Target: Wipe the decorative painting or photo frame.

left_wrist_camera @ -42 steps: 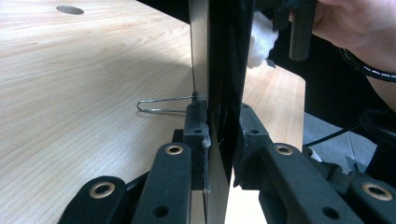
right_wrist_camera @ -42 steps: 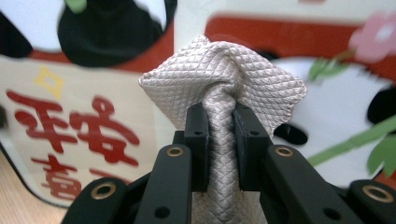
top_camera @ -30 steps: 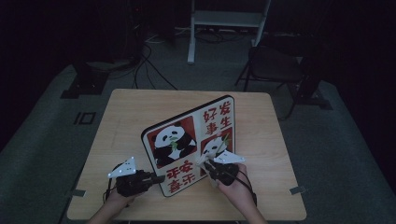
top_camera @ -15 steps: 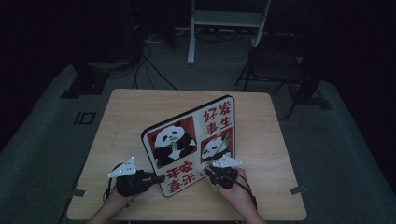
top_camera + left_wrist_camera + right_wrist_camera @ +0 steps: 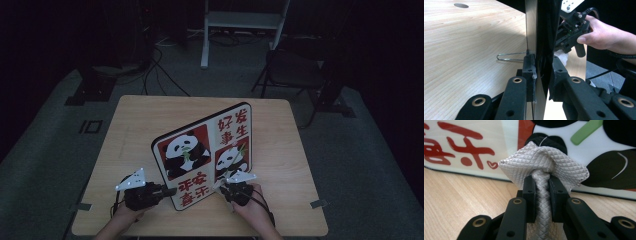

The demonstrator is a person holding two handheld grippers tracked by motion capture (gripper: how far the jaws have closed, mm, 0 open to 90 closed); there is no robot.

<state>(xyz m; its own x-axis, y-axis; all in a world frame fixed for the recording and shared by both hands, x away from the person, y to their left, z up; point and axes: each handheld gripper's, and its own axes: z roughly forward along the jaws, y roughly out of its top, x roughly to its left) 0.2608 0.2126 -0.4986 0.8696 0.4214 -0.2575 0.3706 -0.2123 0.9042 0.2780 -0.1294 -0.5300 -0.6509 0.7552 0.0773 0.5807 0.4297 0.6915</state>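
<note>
Left gripper (image 5: pixel 541 75) clamping edge of panda board (image 5: pixel 205 150), keeping it standing upright on table (image 5: pixel 140 115). Right gripper (image 5: pixel 541 187) pinching bunched white cloth (image 5: pixel 544 162), pressing it against board face straight ahead.

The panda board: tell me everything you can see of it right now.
The panda board stands upright on edge on the table, propped behind by a wire stand. Its glossy front shows two pandas and red characters, with a black rim. The left tool clamps its near edge; the right tool holds a cloth at its face.
</note>
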